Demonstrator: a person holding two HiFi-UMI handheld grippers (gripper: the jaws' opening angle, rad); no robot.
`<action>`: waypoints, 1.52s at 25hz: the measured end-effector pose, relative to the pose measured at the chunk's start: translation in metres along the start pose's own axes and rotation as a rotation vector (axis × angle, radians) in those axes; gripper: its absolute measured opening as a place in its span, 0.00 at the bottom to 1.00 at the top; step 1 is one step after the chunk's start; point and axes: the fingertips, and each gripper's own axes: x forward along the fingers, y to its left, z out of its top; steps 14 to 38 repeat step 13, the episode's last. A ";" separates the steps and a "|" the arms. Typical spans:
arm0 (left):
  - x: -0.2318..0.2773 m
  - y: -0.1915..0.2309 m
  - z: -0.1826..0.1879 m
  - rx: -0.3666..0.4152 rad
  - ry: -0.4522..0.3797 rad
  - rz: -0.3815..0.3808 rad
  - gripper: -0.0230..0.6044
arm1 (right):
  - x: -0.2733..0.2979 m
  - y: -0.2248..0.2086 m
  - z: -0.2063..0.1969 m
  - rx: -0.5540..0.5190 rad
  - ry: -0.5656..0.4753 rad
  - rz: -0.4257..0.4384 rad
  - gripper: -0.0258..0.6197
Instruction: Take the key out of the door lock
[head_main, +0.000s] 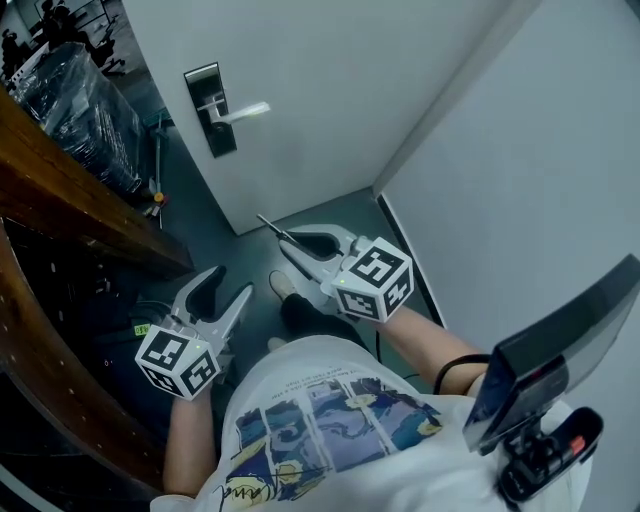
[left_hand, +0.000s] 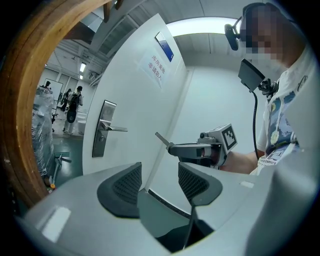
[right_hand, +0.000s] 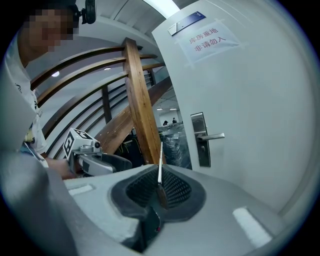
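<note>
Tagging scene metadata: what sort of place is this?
Probably a storeroom entrance inside a warehouse-like hall: a white door with lever handle and a paper notice, curved wooden beams beside it, and film-wrapped goods beyond.

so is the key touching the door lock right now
Apart. The head view shows the key pinched in the right tool, held well short of the door lock, with a stretch of door between them.

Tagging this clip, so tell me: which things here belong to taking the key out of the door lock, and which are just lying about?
Job:
- key, shut in right tongs
- lock
- door
- left tongs, open

Lying about:
- wooden beam
- wrapped bundle
- door sign
</note>
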 end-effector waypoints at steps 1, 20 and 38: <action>-0.001 0.001 -0.001 -0.002 0.001 0.002 0.42 | 0.002 0.000 0.000 0.000 0.002 0.001 0.08; 0.003 0.016 -0.006 -0.023 0.011 -0.010 0.42 | 0.014 -0.009 -0.006 0.038 0.036 -0.018 0.08; 0.003 0.016 -0.006 -0.023 0.011 -0.010 0.42 | 0.014 -0.009 -0.006 0.038 0.036 -0.018 0.08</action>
